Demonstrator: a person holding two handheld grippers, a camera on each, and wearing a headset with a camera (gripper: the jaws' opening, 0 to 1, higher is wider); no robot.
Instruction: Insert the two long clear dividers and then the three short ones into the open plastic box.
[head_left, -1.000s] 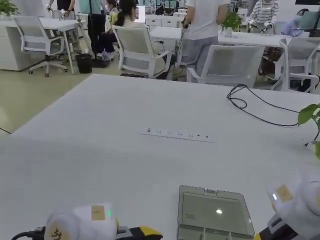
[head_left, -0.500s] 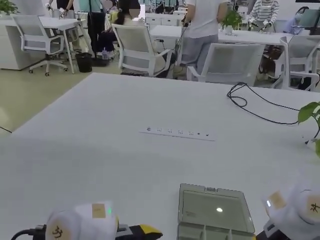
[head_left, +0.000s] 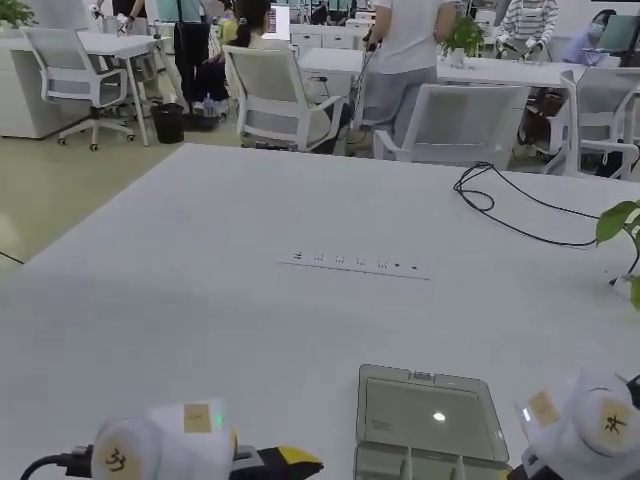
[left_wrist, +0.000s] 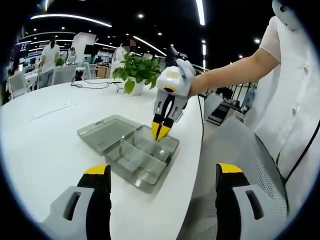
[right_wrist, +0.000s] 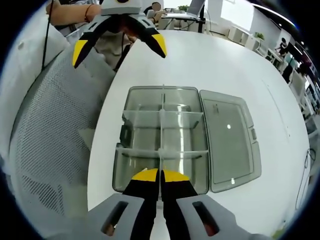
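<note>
The clear plastic box (right_wrist: 118, 165) lies open near the table's front edge, its lid (right_wrist: 231, 140) folded flat beside it. Two long dividers (right_wrist: 182, 114) cross the box, and short dividers (right_wrist: 163, 100) stand in line down its middle. My right gripper (right_wrist: 160, 175) is over the box's near end, shut on a short clear divider (right_wrist: 161, 159) that stands upright in the nearest row. In the left gripper view its yellow tips (left_wrist: 161, 131) touch down into the box (left_wrist: 142, 181). My left gripper (left_wrist: 162, 170) hangs open and holds nothing, off the table's edge beside the box.
A potted plant (left_wrist: 137, 72) stands behind the box. A black cable (head_left: 500, 210) and a strip of sockets (head_left: 355, 266) lie further back on the white table (head_left: 200, 300). Chairs, desks and people fill the room beyond. A grey mesh chair (right_wrist: 55, 130) sits beside the table's edge.
In the head view my right gripper has sunk lower toward the box. The left gripper has stayed where it was.
</note>
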